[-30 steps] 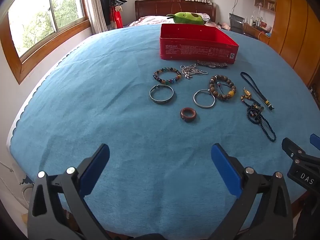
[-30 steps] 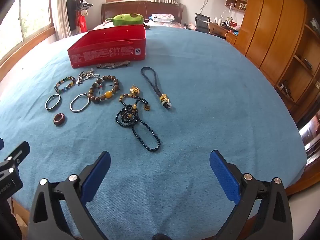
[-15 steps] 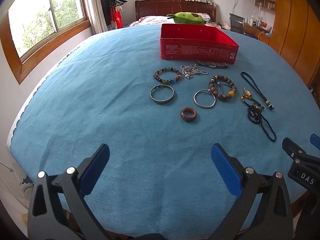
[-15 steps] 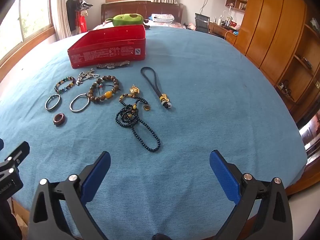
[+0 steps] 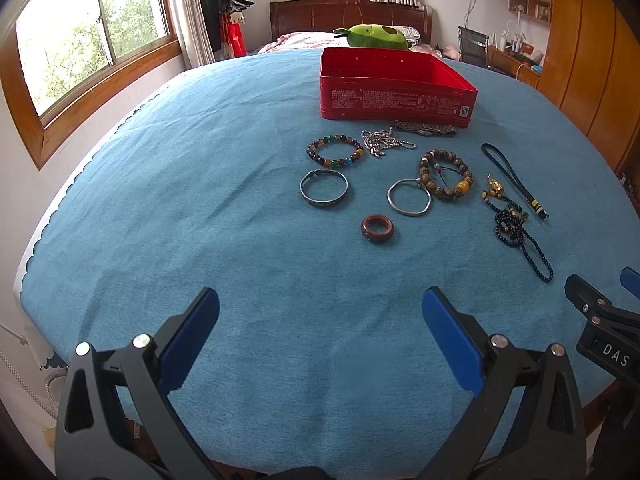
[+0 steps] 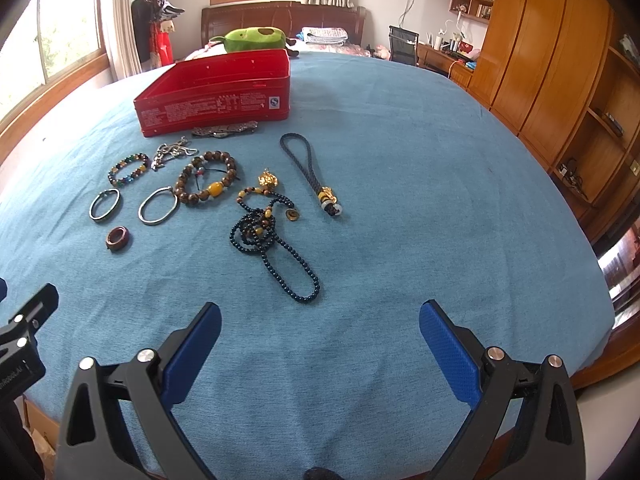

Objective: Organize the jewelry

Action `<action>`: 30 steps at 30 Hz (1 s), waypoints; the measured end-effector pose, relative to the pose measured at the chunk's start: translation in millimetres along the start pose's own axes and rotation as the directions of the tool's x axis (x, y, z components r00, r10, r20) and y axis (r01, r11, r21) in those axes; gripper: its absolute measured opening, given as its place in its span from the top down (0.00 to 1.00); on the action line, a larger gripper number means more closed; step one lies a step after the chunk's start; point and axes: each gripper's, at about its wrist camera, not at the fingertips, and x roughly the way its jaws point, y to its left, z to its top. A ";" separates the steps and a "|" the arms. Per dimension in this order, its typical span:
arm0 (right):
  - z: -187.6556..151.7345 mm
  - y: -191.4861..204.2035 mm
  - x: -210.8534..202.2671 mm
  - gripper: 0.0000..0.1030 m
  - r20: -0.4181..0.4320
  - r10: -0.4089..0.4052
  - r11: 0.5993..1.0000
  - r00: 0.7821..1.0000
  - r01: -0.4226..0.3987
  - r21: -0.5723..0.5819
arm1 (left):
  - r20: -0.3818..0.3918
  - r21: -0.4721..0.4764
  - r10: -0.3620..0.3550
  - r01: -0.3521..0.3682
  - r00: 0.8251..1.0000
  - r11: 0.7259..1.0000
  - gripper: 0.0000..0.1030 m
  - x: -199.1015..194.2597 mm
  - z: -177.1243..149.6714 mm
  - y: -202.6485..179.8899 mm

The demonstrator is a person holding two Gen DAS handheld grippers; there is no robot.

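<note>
An open red tin box stands at the far side of the blue cloth. In front of it lie a multicolour bead bracelet, a silver chain, a dark bangle, a silver bangle, a brown bead bracelet, a brown ring, a dark bead necklace and a braided cord charm. My left gripper is open and empty, near the front edge, short of the ring. My right gripper is open and empty, just short of the necklace.
The table is covered by blue cloth; its edge curves close at the front and right. A green plush toy lies on a bed behind the box. Wooden cabinets stand to the right, windows to the left.
</note>
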 end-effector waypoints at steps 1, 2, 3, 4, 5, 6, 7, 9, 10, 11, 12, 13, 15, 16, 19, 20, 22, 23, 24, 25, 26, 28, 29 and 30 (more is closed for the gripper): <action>0.0 0.2 -0.1 0.03 0.000 -0.001 1.000 1.000 0.001 0.000 | 0.000 0.000 0.000 0.000 1.000 1.000 0.03 0.1 0.0 0.1; 0.0 0.3 0.0 0.03 0.000 -0.001 1.000 1.000 0.001 0.000 | 0.000 0.000 0.000 0.000 1.000 1.000 0.03 0.3 0.0 0.3; 0.0 0.3 -0.3 0.03 -0.001 0.000 1.000 1.000 0.000 0.000 | -0.001 0.000 0.000 0.000 1.000 1.000 0.03 0.5 0.1 0.5; -0.2 0.4 0.0 0.03 -0.001 0.000 1.000 1.000 0.000 0.000 | -0.001 0.000 0.000 0.000 1.000 1.000 0.03 0.7 0.1 0.7; -0.2 0.5 -0.3 0.04 -0.001 0.001 1.000 1.000 -0.001 0.000 | -0.001 0.000 0.000 0.000 1.000 1.000 0.03 0.9 0.2 1.0; -0.2 0.6 -0.3 0.04 -0.001 0.001 1.000 1.000 -0.001 0.000 | -0.001 0.000 0.000 0.000 1.000 1.000 0.03 1.0 0.2 1.2; -0.2 0.6 -0.5 0.04 0.000 0.000 1.000 1.000 0.000 0.000 | -0.001 0.000 0.000 0.000 1.000 1.000 0.03 1.3 0.3 1.6; -0.3 0.8 -0.4 0.04 0.000 0.000 1.000 1.000 0.000 0.000 | -0.001 0.001 0.000 0.000 1.000 1.000 0.03 0.3 -0.2 0.8; -0.2 1.0 -0.3 0.04 0.000 0.000 1.000 1.000 0.000 0.000 | 0.000 0.000 0.000 0.000 1.000 1.000 0.03 0.0 0.0 -0.1; -0.1 1.1 -0.1 0.04 -0.001 0.000 1.000 1.000 0.000 0.000 | -0.001 0.000 0.000 0.000 1.000 1.000 0.03 0.0 0.0 0.1; -0.2 1.4 0.0 0.04 -0.001 0.000 1.000 1.000 0.000 0.000 | -0.001 0.000 0.000 0.000 1.000 1.000 0.03 0.0 -0.1 0.2; 0.0 1.5 -0.1 0.04 0.000 0.000 1.000 1.000 0.000 0.000 | -0.001 0.000 0.000 0.000 1.000 1.000 0.03 -0.1 -0.1 0.4; 0.1 1.8 0.1 0.04 -0.001 0.001 1.000 1.000 -0.001 0.000 | 0.000 0.000 0.000 0.000 1.000 1.000 0.03 -0.5 -0.3 0.8; -0.1 2.1 0.3 0.03 -0.001 0.001 1.000 1.000 -0.001 0.000 | 0.001 0.001 0.000 0.000 1.000 1.000 0.03 0.1 -0.2 0.0; -1.0 0.6 -0.6 0.04 -0.001 0.001 1.000 1.000 -0.001 0.000 | -0.001 0.001 0.000 0.000 1.000 1.000 0.03 0.0 0.0 0.2; -0.7 0.9 -0.5 0.04 -0.001 0.000 1.000 1.000 0.000 0.000 | 0.000 0.001 0.000 0.000 1.000 1.000 0.03 -0.2 0.0 0.3; -0.8 0.6 -0.6 0.04 -0.001 0.000 1.000 1.000 0.000 0.001 | 0.000 0.001 0.001 -0.001 1.000 1.000 0.03 0.0 -0.1 0.1; -0.8 0.4 -0.6 0.04 -0.001 0.000 1.000 1.000 0.000 0.000 | 0.000 0.001 0.000 0.000 1.000 1.000 0.03 0.2 -0.1 0.2; -0.9 0.4 -0.5 0.04 -0.001 0.000 1.000 1.000 0.000 0.000 | 0.000 0.001 0.000 0.000 1.000 1.000 0.03 0.4 -0.2 0.4; -0.6 0.3 -0.6 0.03 -0.002 0.001 1.000 1.000 -0.001 0.000 | -0.001 0.001 0.000 0.000 1.000 1.000 0.03 0.6 -0.3 0.7; -0.7 0.2 -0.5 0.03 -0.002 0.001 1.000 1.000 -0.001 -0.001 | -0.001 0.001 0.000 0.000 1.000 1.000 0.03 0.1 -0.2 0.4; -1.0 0.0 0.0 0.03 -0.003 0.002 1.000 1.000 -0.002 -0.001 | 0.000 0.001 0.001 -0.001 1.000 1.000 0.03 -0.2 -0.1 0.1; -0.8 2.2 1.1 0.03 -0.004 0.002 1.000 1.000 -0.002 -0.001 | 0.000 0.001 0.001 -0.001 1.000 1.000 0.03 -0.3 -0.2 0.3; -0.9 2.2 1.1 0.03 -0.004 0.002 1.000 1.000 -0.002 -0.001 | 0.000 0.001 0.001 -0.001 1.000 1.000 0.03 -0.4 -0.3 0.5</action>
